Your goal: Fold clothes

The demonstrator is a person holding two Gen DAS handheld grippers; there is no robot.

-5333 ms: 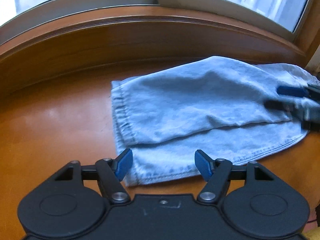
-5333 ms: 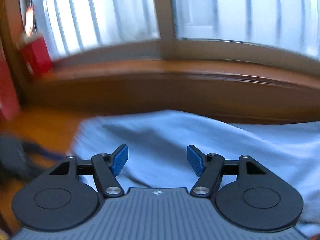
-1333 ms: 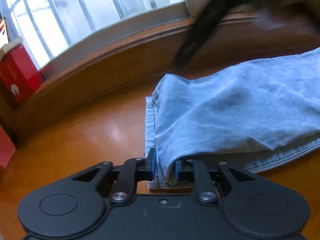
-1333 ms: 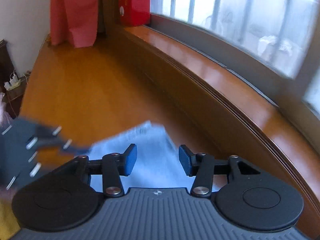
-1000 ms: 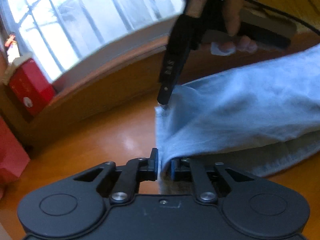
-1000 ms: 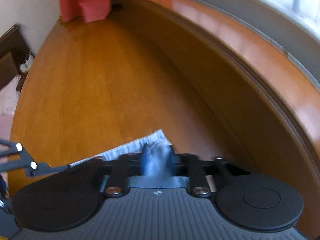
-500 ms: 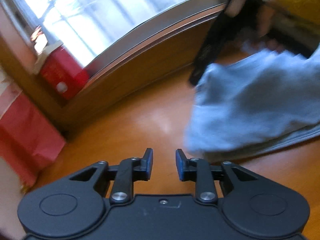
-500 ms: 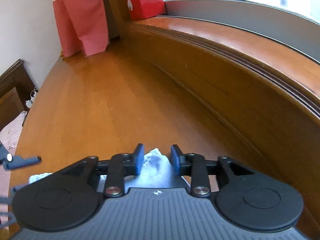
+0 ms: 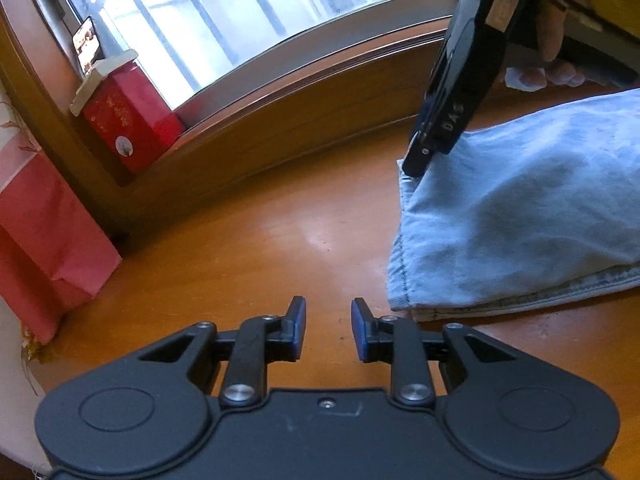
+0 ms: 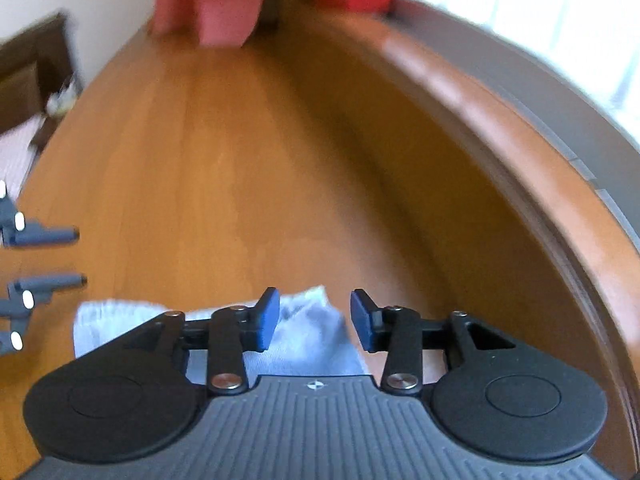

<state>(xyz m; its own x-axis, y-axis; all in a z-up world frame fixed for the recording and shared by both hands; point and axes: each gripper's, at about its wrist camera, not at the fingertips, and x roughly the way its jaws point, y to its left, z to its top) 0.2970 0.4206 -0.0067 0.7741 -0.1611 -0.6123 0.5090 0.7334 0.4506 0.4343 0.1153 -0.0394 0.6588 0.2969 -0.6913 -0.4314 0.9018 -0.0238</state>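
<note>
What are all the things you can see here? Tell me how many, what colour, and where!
jeans: 1, light blue, folded on the table, right side of the left wrist view
table: 1, orange-brown wood, under everything
box: 1, red with a pale lid, on the window ledge in the corner
bag: 1, pink-red, standing at the table's far left end
window: 1, bright, barred, behind the ledge
left gripper: 1, black with blue pads, open and empty, left of the jeans
right gripper: 1, black with blue pads, open over a jeans corner
right hand: 1, holding the right gripper's handle
</note>
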